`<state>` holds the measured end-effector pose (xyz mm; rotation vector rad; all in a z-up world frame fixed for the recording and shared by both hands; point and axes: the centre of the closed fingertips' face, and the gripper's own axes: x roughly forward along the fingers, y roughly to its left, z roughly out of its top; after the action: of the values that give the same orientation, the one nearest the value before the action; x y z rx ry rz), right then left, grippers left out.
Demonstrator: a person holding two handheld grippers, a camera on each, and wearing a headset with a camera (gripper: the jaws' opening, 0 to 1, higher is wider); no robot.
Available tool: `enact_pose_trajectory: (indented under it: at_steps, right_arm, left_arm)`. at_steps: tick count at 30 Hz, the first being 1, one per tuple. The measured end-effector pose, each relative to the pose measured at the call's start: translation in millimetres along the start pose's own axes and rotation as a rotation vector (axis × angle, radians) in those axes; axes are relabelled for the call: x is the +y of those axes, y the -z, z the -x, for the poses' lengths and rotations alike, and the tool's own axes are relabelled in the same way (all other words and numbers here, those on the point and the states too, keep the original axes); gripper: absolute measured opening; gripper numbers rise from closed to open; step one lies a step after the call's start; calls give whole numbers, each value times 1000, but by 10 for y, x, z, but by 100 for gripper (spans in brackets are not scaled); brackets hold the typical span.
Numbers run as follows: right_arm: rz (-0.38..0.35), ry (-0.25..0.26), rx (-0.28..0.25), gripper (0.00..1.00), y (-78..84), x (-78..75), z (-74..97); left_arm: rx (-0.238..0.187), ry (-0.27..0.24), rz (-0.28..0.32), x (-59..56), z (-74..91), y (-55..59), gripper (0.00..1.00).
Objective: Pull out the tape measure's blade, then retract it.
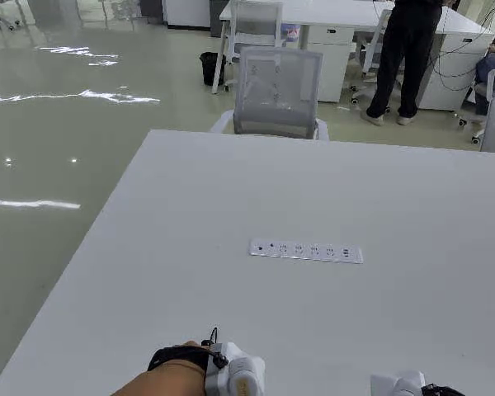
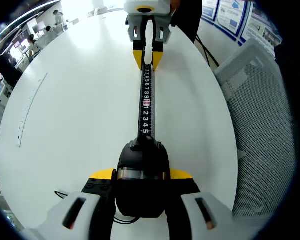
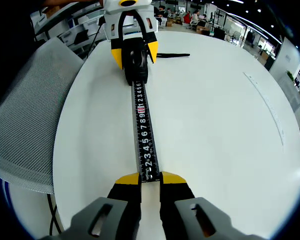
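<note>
**Stretched out, pinch gently**

White, yellow-tipped left gripper (image 2: 142,175) is clamping the chunky black plastic tape-measure case (image 2: 141,195), lower centre. Thin black blade (image 2: 146,107) with white numerals is running up the smooth white tabletop (image 2: 80,115), probably springy and slick. Up top, the matching right gripper (image 2: 148,60) is pinching its tip.

White-grey left tool (image 2: 142,175), yellow-black jaws, black wrist strap (image 1: 177,356)
</note>
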<state>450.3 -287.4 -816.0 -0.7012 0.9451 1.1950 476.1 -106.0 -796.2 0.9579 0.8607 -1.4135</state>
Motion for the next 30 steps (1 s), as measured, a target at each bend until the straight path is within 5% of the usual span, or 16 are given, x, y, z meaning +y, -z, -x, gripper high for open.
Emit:
enact_pose_trajectory:
  at_steps: [30]
  right_arm:
    - [-21, 4, 24, 12, 170, -16, 82]
  left_arm:
    - [-1, 0, 1, -1, 1, 1, 34]
